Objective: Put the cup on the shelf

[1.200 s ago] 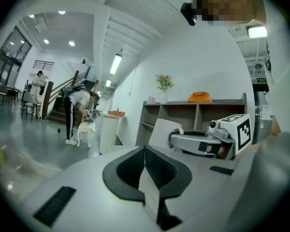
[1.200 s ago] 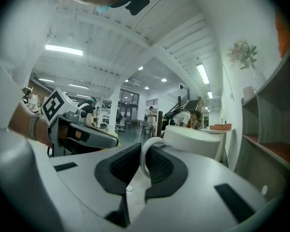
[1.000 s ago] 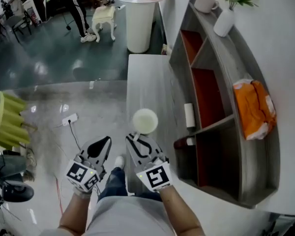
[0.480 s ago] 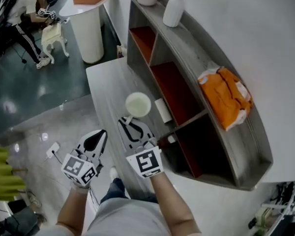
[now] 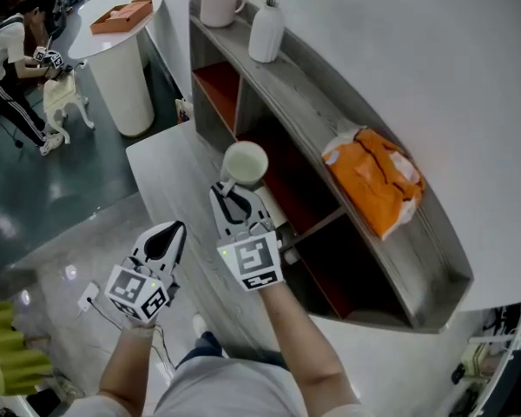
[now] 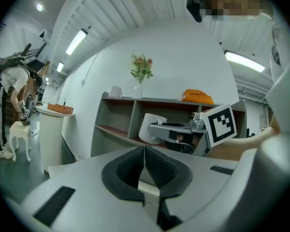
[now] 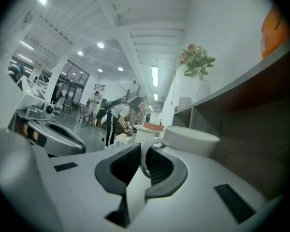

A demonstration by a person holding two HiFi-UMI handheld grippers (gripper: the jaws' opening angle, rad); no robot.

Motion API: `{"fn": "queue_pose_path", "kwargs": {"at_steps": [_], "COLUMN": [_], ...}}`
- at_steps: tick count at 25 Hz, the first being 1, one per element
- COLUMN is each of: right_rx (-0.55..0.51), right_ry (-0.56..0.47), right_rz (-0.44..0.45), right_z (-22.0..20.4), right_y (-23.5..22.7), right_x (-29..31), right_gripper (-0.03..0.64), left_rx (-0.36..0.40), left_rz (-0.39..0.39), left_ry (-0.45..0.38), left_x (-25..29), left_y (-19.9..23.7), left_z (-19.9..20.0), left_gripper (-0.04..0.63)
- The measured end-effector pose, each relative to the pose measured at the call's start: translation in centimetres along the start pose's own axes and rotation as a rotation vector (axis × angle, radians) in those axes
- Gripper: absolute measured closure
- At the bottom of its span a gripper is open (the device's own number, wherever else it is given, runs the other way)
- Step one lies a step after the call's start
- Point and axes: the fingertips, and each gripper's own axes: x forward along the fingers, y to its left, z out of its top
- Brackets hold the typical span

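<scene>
Beside the shelf (image 5: 306,75), right gripper (image 5: 231,196) clasps the cup (image 5: 244,162).

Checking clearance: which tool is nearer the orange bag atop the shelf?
Right. The right tool, shut on the cup handle, is at the shelf, the orange bag to its right; the left tool hangs farther left.

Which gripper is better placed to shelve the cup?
The right gripper: its jaws clamp the handle of the cup, right at the shelf. The left gripper is shut, empty, farther back.

A white vase (image 5: 267,33) stands near a pale mug (image 5: 219,9), an orange bag (image 5: 372,179) well apart from both.
</scene>
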Motion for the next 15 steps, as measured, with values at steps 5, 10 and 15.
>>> {"fn": "queue_pose_path", "kwargs": {"at_steps": [5,10,15], "right_rx": [0.011,0.016,0.038], "right_ry": [0.029,0.06,0.082], "right_rz": [-0.078,-0.143,-0.165], "right_z": [-0.7,-1.5,-2.1], "right_y": [-3.8,-7.2,-8.8], "right_x": [2.3,4.0,5.6], "right_gripper": [0.578,0.578,0.578], "left_rx": [-0.008,-0.028,-0.04], "left_rz": [-0.002,0.013,0.027], "left_ry": [-0.01,-0.003,-0.001], "left_x": [1.0,1.3,1.3], "left_y": [1.7,3.2,4.3], "left_z": [0.1,-0.3,-0.7], "left_gripper": [0.577,0.577,0.577]}}
